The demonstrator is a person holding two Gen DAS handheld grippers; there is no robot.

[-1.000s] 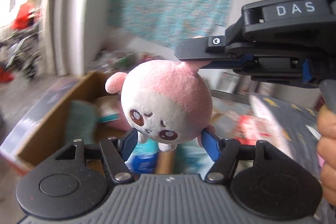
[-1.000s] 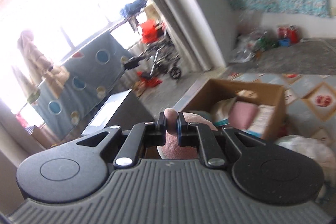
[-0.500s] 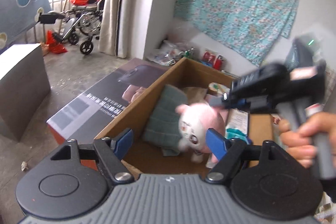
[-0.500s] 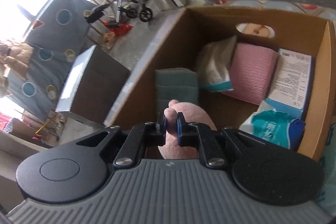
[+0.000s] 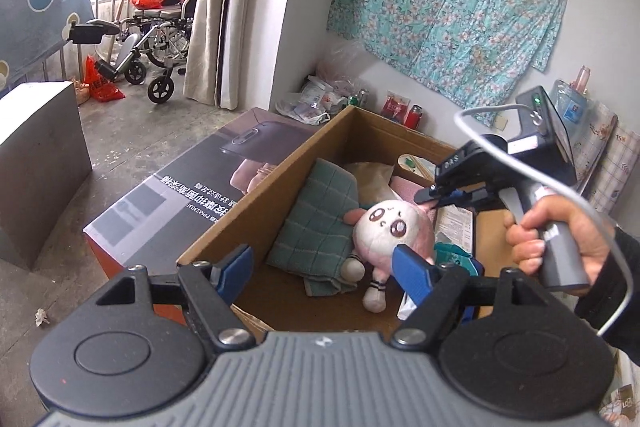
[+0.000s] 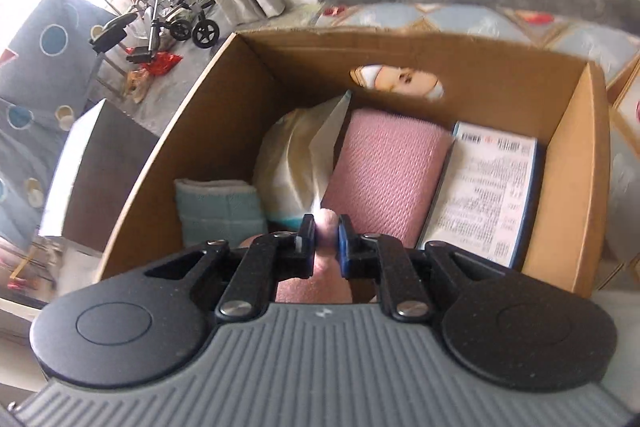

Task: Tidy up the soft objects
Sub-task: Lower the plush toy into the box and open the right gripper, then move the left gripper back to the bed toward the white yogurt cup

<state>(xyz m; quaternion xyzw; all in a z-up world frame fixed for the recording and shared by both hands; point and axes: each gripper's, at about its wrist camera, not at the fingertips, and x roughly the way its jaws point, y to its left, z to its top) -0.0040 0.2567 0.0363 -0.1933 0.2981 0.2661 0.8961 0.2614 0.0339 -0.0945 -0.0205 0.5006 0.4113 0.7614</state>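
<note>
A pink and white plush doll (image 5: 394,227) hangs inside the open cardboard box (image 5: 256,205), held by one ear. My right gripper (image 6: 325,241) is shut on that pink ear (image 6: 326,223); it also shows in the left wrist view (image 5: 434,195) above the doll. The doll's feet reach near the box floor, beside a folded green towel (image 5: 324,223). My left gripper (image 5: 326,269) is open and empty, just in front of the box's near wall. The box also holds a pink towel (image 6: 386,175), a cream packet (image 6: 298,167) and a printed pack (image 6: 486,187).
A long dark printed carton (image 5: 180,199) lies left of the box. A grey block (image 5: 38,163) stands further left. A wheelchair (image 5: 156,39) is on the balcony. Bags and bottles (image 5: 332,99) sit against the far wall. A patterned quilt (image 6: 460,19) lies beyond the box.
My right gripper has carried the doll from up in the air down into the box. My left gripper has let go of it and drawn back, open.
</note>
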